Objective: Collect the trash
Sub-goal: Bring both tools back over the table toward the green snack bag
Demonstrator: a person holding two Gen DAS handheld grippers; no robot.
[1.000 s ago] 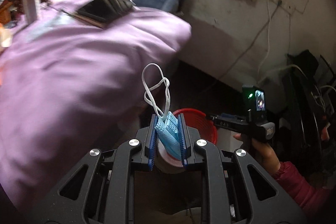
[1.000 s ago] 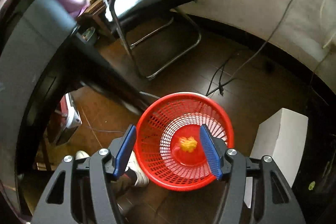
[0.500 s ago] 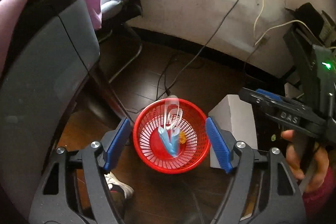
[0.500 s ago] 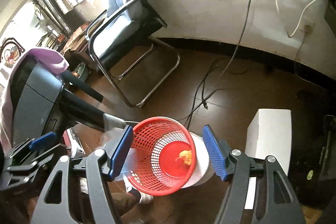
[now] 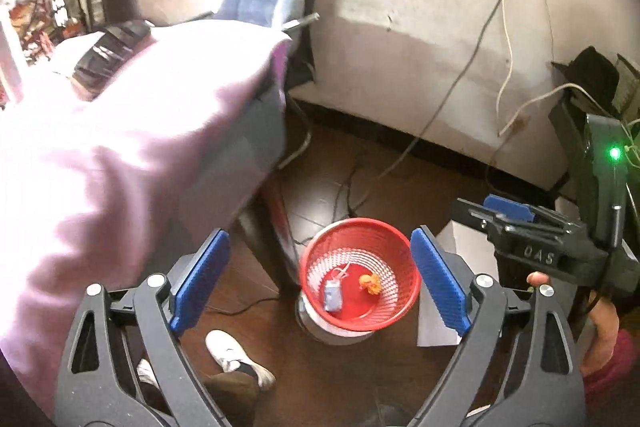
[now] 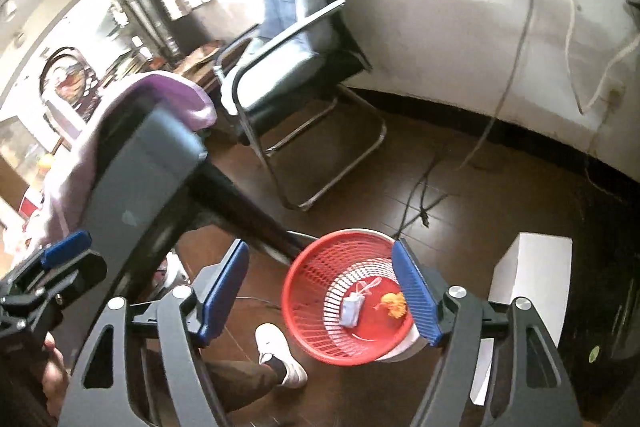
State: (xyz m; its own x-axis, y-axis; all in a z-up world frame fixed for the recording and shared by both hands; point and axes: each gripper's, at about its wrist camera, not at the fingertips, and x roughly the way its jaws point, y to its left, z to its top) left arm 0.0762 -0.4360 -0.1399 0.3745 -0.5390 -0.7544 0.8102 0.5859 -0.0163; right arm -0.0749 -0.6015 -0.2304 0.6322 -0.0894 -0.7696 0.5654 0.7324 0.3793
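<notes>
Purple cloth (image 5: 120,147) covers the table at left, chair (image 6: 288,47) by the wall, white box (image 6: 528,267) on the floor just right of the red basket (image 5: 316,259). Left gripper (image 5: 320,287) has just been opening, jaws spread wide with nothing between the pads; right gripper (image 6: 320,291) likewise just opening, spread and empty, both above the basket. Blue mask (image 5: 333,295) lies on the basket floor, orange scrap (image 5: 370,282) just beside it.
</notes>
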